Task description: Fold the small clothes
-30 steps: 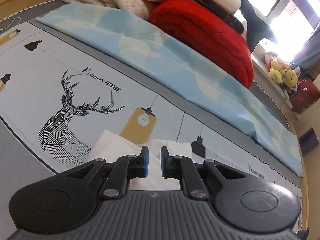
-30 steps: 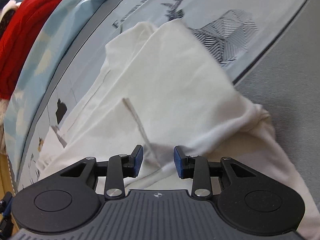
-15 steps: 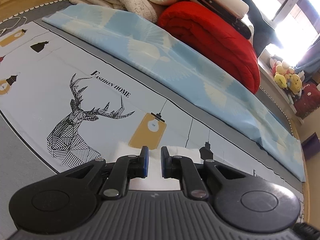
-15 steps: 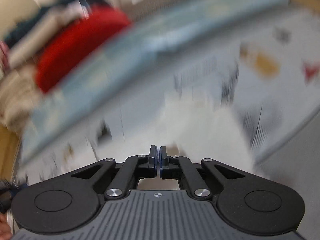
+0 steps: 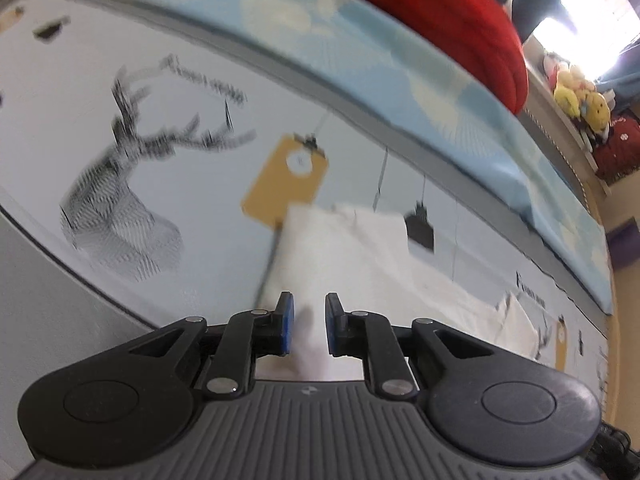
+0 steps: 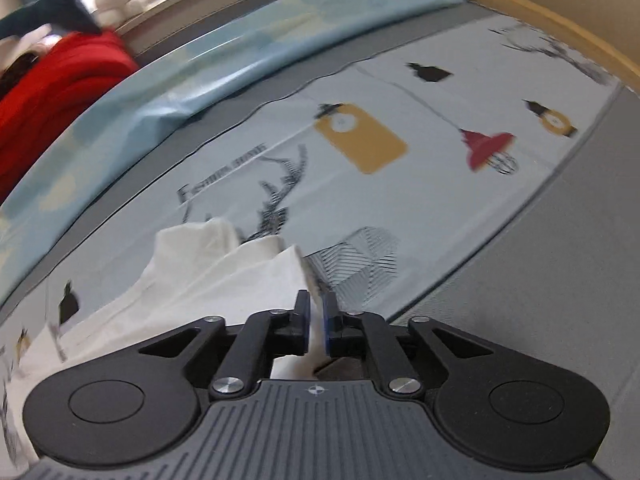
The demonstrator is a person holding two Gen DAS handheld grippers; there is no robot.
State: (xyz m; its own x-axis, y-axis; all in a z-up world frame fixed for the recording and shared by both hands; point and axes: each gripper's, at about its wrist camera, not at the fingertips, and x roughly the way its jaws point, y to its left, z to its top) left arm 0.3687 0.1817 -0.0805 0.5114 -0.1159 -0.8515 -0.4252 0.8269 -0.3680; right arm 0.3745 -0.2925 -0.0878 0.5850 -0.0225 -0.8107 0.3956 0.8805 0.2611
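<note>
Our right hand-held gripper [image 6: 316, 326] pinches a fold of the white garment [image 6: 224, 276], jaws nearly closed. Our left hand-held gripper [image 5: 308, 326] stands narrowly parted over it. It lies mid-bed on the printed sheet [image 6: 420, 208]; lettering there is blurred.

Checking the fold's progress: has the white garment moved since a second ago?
Yes. In the right wrist view, the white garment covered most of the printed deer earlier; now, pinched in the right gripper, it lies bunched left of it.
</note>
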